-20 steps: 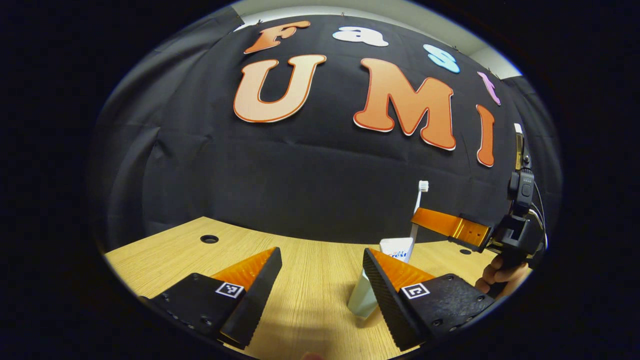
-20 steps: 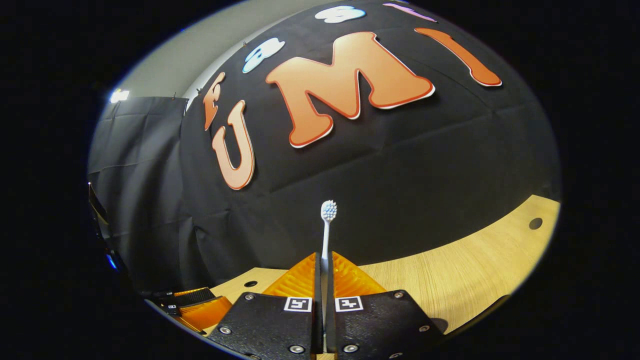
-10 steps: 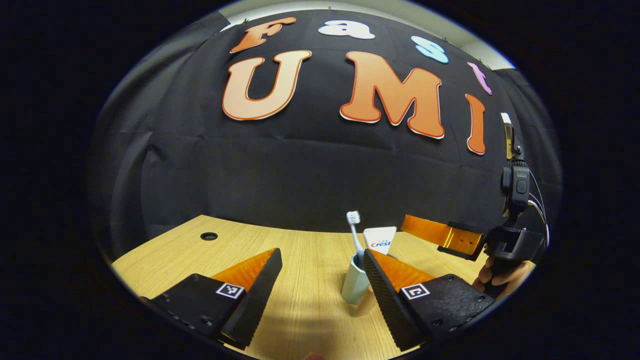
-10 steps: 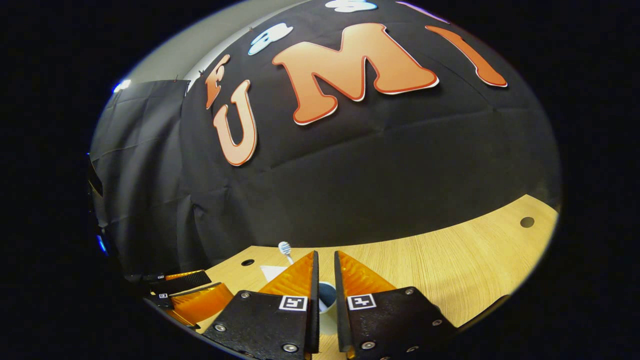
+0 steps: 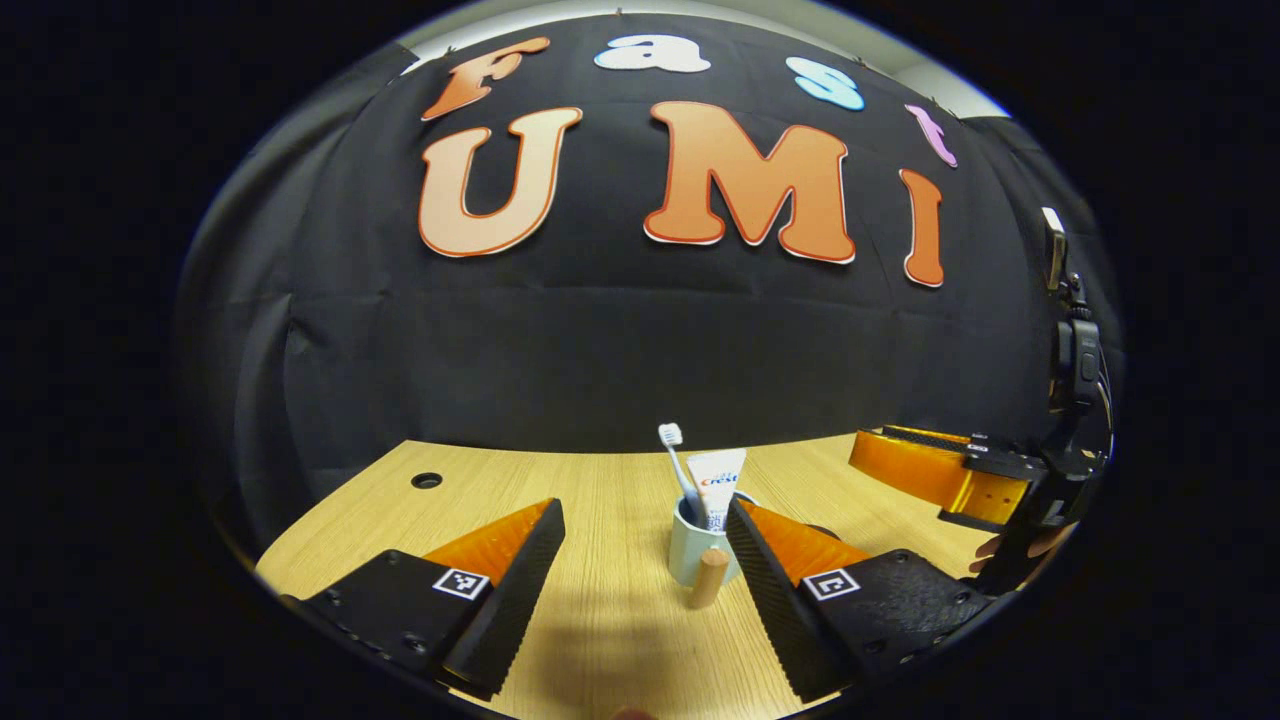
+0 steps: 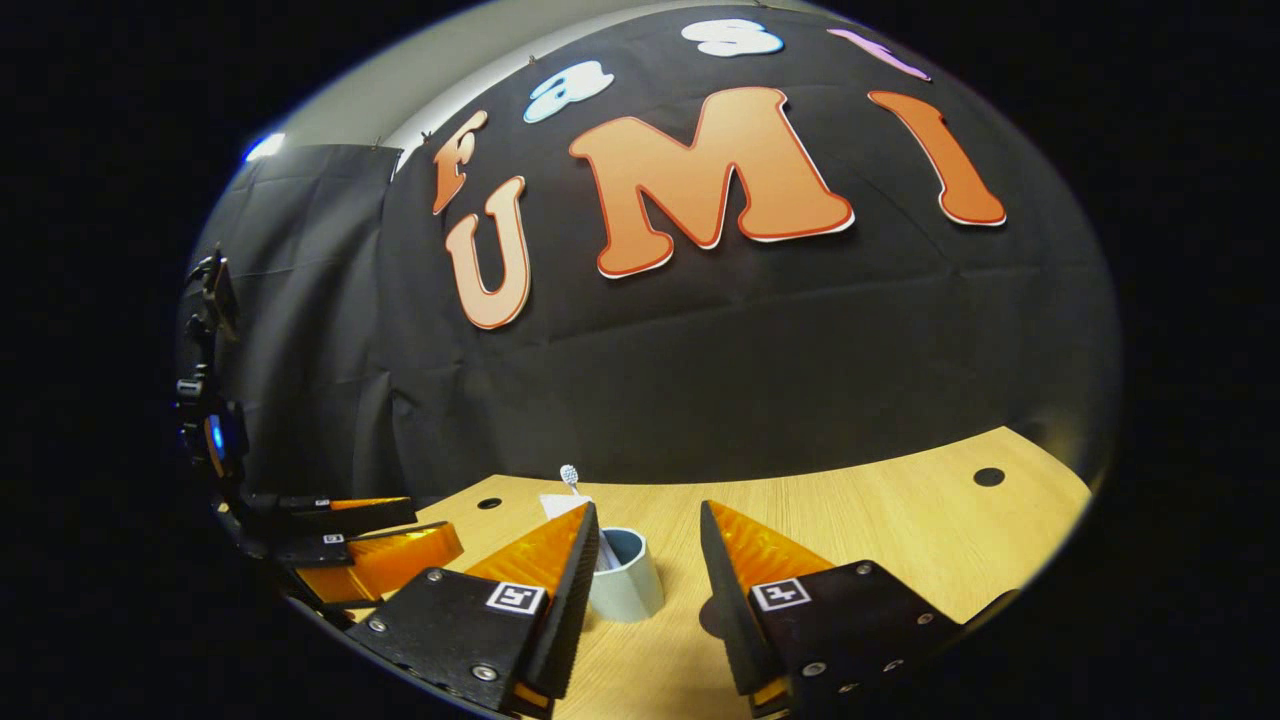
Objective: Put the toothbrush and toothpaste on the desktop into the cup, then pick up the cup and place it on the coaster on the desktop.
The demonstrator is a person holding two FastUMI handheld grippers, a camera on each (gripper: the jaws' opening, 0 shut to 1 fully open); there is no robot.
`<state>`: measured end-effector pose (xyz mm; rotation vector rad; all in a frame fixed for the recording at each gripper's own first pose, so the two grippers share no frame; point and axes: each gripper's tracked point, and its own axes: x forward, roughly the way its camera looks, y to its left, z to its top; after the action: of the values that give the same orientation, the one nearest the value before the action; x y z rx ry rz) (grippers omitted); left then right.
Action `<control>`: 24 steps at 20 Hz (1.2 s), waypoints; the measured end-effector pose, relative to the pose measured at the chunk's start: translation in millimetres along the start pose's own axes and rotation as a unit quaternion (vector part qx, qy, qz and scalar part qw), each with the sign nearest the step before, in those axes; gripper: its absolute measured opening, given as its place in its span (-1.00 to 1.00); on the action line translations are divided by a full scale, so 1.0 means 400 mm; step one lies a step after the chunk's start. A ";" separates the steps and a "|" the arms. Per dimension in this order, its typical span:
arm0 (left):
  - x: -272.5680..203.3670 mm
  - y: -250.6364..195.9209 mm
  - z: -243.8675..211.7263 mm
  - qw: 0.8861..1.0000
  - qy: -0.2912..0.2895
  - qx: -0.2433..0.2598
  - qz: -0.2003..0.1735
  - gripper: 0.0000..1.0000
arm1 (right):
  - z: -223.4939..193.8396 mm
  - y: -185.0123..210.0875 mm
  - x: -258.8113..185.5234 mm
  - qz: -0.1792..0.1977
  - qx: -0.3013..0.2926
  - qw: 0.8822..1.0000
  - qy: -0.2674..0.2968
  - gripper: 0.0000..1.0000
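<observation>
Both claws are spread wide and hold nothing: the left claw [image 5: 645, 535] and the right claw [image 6: 645, 540] each frame the pale blue-grey cup [image 5: 695, 548] with a wooden peg handle. It stands just ahead on the light wooden counter [image 5: 600, 620], holding the white toothbrush [image 5: 678, 462] and white toothpaste tube [image 5: 717, 480] upright.

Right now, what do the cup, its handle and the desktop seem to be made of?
The cup looks like matte glazed ceramic or plastic: pale, smooth, no shine. Its handle seems bare wood, a light brown peg. The desktop looks like wood-grain laminate, with fine even streaks.
</observation>
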<state>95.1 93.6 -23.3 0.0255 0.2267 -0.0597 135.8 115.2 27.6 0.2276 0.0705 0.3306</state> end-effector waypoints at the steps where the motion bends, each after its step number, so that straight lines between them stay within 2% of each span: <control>1: -0.001 -0.008 0.000 1.000 0.012 0.001 -0.004 0.95 | 0.007 -0.005 -0.023 -0.002 -0.006 1.000 -0.003 0.27; 3: 0.004 -0.020 0.002 0.999 0.034 0.007 -0.009 0.95 | 0.021 -0.016 -0.065 -0.002 -0.021 1.000 -0.011 0.47; 4: 0.010 -0.028 0.007 0.999 0.044 0.012 -0.011 0.95 | 0.024 -0.023 -0.083 -0.003 -0.027 1.000 -0.011 0.69; 5: 0.019 -0.036 0.012 0.998 0.055 0.018 -0.015 0.95 | 0.025 -0.034 -0.102 -0.006 -0.031 0.999 -0.010 0.62; 6: 0.028 -0.049 0.016 0.997 0.067 0.024 -0.020 0.95 | 0.032 -0.043 -0.121 -0.006 -0.034 0.999 -0.013 0.70; 10: 0.075 -0.092 -0.003 0.989 0.131 0.033 -0.055 0.94 | 0.050 -0.076 -0.189 -0.011 -0.042 0.999 -0.021 0.77; 14: 0.121 -0.109 -0.077 0.972 0.224 0.020 -0.071 0.96 | 0.063 -0.126 -0.248 -0.029 -0.048 0.998 -0.033 0.84; 18: 0.167 -0.131 -0.121 0.951 0.296 0.052 -0.071 0.95 | 0.058 -0.179 -0.292 -0.050 -0.057 0.997 -0.031 0.84; 21: 0.181 -0.142 -0.119 0.931 0.351 0.073 -0.068 0.95 | 0.055 -0.214 -0.328 -0.066 -0.078 0.994 -0.027 0.84; 24: 0.200 -0.153 -0.134 0.912 0.394 0.092 -0.065 0.94 | 0.053 -0.229 -0.352 -0.068 -0.076 0.994 -0.027 0.84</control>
<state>157.0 29.8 -94.7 0.2264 1.0336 -0.2038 34.0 -20.0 31.3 0.0805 0.0079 0.1927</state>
